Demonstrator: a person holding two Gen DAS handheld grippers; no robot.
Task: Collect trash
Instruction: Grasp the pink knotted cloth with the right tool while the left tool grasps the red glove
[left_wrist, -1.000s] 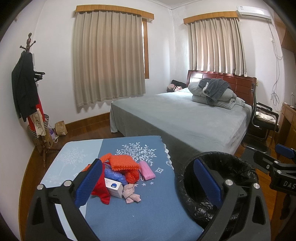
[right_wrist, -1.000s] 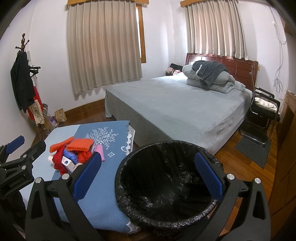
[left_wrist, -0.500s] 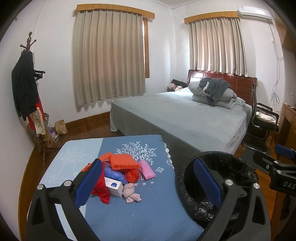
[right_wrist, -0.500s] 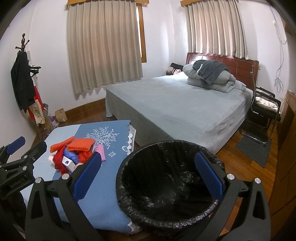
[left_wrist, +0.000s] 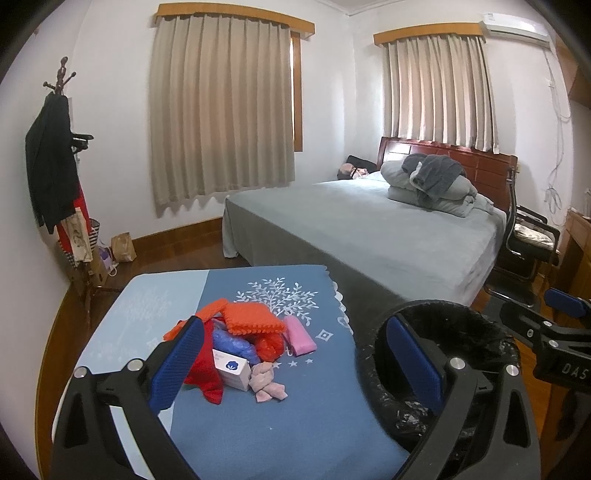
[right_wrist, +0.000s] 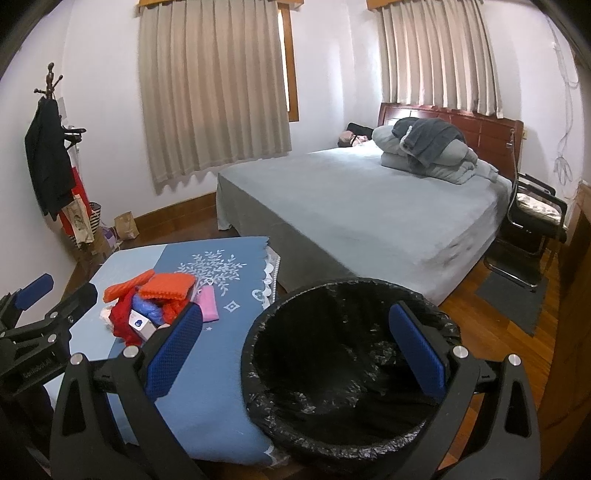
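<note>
Trash pile (left_wrist: 243, 347) of red-orange mesh pads, blue plastic wrap, a white box and pink scraps sits mid-surface on the blue cloth-covered table (left_wrist: 295, 413), toward its left side. Black-bagged round bin (right_wrist: 343, 365) stands touching the table's right edge. My left gripper (left_wrist: 295, 365) hovers above the near edge, jaws wide apart, empty. My right gripper (right_wrist: 295, 350) hangs over the bin, also spread wide, holding nothing.
</note>
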